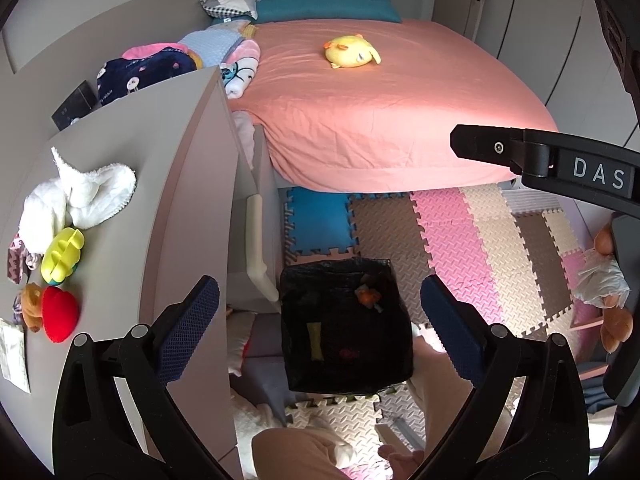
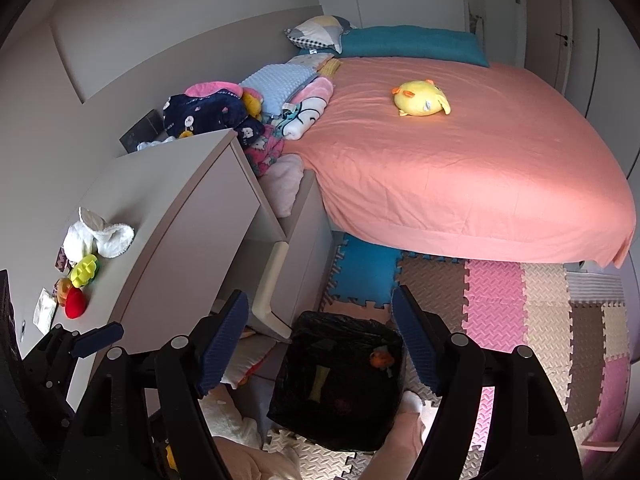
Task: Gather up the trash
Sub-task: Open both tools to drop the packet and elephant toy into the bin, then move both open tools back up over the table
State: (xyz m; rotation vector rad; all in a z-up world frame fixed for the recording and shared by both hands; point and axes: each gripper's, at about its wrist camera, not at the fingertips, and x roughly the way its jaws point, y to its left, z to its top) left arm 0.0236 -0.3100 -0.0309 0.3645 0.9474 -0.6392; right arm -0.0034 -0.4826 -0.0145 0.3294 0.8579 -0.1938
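Black-lined bin [image 1: 346, 326] on floor mat [image 1: 480, 248], below and between wide-open, empty left gripper [image 1: 320, 328]; right gripper [image 2: 320, 344] open, empty, above bin.

- A bed [image 2: 460, 168] with a salmon-pink sheet stands far beyond the fingers.
- Interlocking foam floor mats [image 2: 520, 312] in pink, beige, brown and blue lie right of them.
- A grey bench [image 2: 192, 216] stands to their left.
- Pale wardrobe doors [image 1: 520, 20] line the far wall.

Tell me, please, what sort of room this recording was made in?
Most likely a child's bedroom: a bed with a pink sheet carries a yellow plush toy, and colourful foam puzzle mats cover the floor beside a black-lined trash bin.
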